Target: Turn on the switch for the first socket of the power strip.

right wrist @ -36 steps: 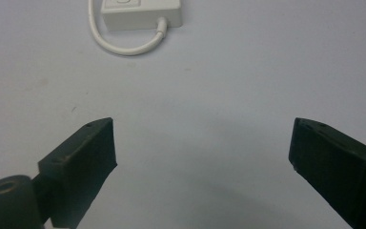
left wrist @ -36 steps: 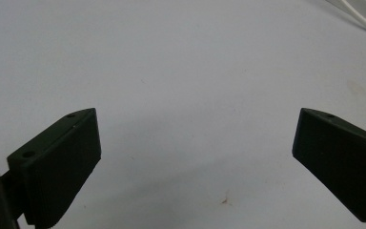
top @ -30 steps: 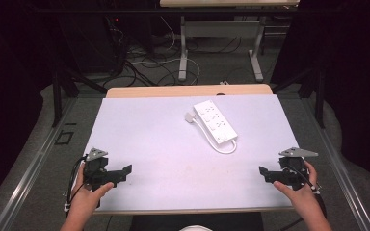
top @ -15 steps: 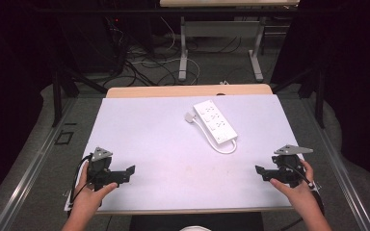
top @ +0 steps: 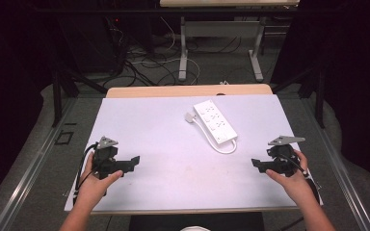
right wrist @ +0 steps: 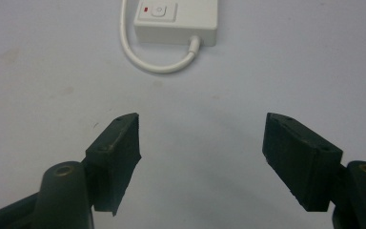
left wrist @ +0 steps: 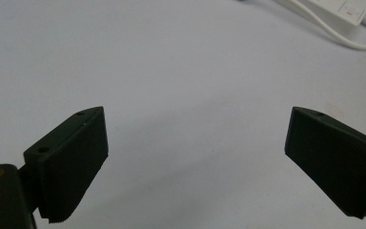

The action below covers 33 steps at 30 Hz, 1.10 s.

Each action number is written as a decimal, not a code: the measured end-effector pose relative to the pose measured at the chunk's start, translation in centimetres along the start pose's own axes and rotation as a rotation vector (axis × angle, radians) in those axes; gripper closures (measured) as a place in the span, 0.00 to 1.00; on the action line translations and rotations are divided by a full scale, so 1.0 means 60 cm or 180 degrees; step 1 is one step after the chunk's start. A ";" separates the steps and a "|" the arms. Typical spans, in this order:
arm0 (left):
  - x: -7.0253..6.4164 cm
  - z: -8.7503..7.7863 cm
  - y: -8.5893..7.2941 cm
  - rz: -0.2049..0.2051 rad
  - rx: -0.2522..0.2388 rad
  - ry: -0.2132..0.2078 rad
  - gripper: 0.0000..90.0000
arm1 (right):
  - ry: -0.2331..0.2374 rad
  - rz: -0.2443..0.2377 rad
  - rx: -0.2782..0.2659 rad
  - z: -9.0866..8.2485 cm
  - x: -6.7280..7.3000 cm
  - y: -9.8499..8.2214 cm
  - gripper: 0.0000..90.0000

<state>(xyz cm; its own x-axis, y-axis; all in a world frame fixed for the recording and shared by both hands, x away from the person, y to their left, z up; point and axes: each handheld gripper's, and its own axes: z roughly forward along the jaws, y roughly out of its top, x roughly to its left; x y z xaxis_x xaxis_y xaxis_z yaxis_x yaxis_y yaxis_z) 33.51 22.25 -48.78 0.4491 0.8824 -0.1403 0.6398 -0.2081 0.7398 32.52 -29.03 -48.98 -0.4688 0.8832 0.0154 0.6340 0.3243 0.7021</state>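
The white power strip (top: 215, 121) lies flat on the table (top: 149, 125), in the far half and a little toward the right edge, turned diagonally, with its white cable (top: 224, 147) making a loop at its near end and a small plug (top: 189, 117) lying just beside its far end. In my right gripper view I see its end with the switch and a small red mark (right wrist: 176, 19), but the rest is cut off by the top of the picture; in my left gripper view only one corner and a piece of cable show. My left gripper (top: 134, 160) is near the front left corner, my right gripper (top: 254, 163) near the front right corner, both well apart from the strip. The jaws of both are spread wide and hold nothing. My hands cover part of each gripper body.
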 end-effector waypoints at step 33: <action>0.024 0.035 0.088 -0.0041 -0.0067 0.0045 0.15 | 0.0075 -0.0302 0.0076 0.079 0.007 0.132 0.42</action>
<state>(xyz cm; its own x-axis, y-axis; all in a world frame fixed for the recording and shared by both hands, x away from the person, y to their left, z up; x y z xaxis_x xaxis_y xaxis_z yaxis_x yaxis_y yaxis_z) 38.83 21.55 -46.43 0.4320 0.8908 -0.1405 0.6322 -0.1880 0.7517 40.27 -24.50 -46.80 -0.5415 0.8401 -0.0334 0.6004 0.4142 0.6841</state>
